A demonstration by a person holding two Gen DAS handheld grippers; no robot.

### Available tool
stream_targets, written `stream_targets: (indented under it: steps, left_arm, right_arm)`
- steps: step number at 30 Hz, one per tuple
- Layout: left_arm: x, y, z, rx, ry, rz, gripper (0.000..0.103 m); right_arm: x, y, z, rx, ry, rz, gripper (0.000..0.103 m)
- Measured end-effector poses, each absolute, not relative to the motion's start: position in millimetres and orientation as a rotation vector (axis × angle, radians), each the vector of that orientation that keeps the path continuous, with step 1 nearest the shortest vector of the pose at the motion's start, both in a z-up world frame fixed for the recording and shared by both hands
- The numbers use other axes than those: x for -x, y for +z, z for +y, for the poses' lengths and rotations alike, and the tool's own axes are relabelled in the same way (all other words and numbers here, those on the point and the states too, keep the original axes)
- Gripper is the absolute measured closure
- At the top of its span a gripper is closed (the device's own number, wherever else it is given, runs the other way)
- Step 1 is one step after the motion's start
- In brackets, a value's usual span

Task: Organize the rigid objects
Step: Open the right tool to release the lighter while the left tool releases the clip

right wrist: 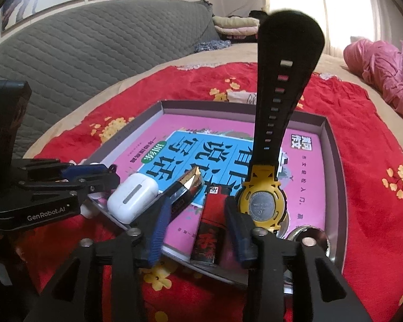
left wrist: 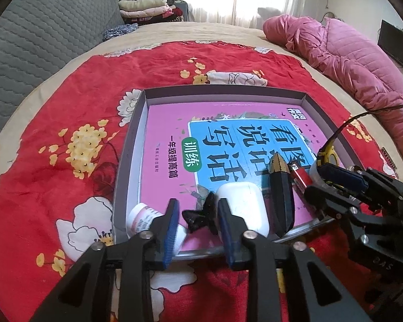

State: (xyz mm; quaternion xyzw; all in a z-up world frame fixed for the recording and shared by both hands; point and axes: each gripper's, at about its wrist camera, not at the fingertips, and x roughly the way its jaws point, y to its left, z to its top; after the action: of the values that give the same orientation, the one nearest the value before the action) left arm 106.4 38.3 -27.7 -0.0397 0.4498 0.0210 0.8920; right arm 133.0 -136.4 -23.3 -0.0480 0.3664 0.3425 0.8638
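A grey shallow box [left wrist: 131, 145] on the red bedspread holds a pink and blue book [left wrist: 169, 123]. Along its near edge lie a white bottle [left wrist: 141, 216], a black hair clip [left wrist: 198, 214], a white earbud case [left wrist: 244, 209], a black and gold tube [left wrist: 280, 187], a red lighter [right wrist: 209, 228] and a yellow watch [right wrist: 263, 204] with its black strap standing up. My left gripper [left wrist: 197, 206] is open with the clip lying between its pads. My right gripper [right wrist: 197, 204] is open astride the lighter, with gaps on both sides. The watch stands just outside its right finger.
A round silver thing [right wrist: 309, 237] sits in the box's near right corner. A pink quilted jacket [left wrist: 344, 53] lies at the right of the bed, a grey padded headboard [left wrist: 40, 40] at the left, folded clothes [left wrist: 147, 8] behind. The two grippers work close together.
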Motion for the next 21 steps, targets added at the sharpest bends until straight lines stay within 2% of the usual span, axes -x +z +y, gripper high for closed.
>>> stream_targets:
  steps: [14, 17, 19, 20, 21]
  left_arm:
    - [-100.1, -22.3, 37.7, 0.103, 0.041, 0.92, 0.066]
    - [-96.1, -18.8, 38.2, 0.109, 0.044, 0.912, 0.055]
    - [-92.4, -15.8, 38.7, 0.112, 0.049, 0.9, 0.052]
    - [-90.7, -14.2, 38.8, 0.113, 0.051, 0.893, 0.052]
    - [-89.3, -13.1, 38.7, 0.114, 0.051, 0.889, 0.052]
  right_arm:
    - [-115.1, -5.2, -158.8, 0.075, 0.695, 0.669, 0.054]
    - [-110.6, -1.3, -164.0, 0.072, 0.681, 0.65, 0.053]
    - [-108.0, 1.2, -166.3, 0.074, 0.665, 0.638, 0.049]
    - [-107.0, 2.4, -167.9, 0.074, 0.656, 0.632, 0.038]
    - [-105.8, 3.7, -169.3, 0.073, 0.644, 0.625, 0.035]
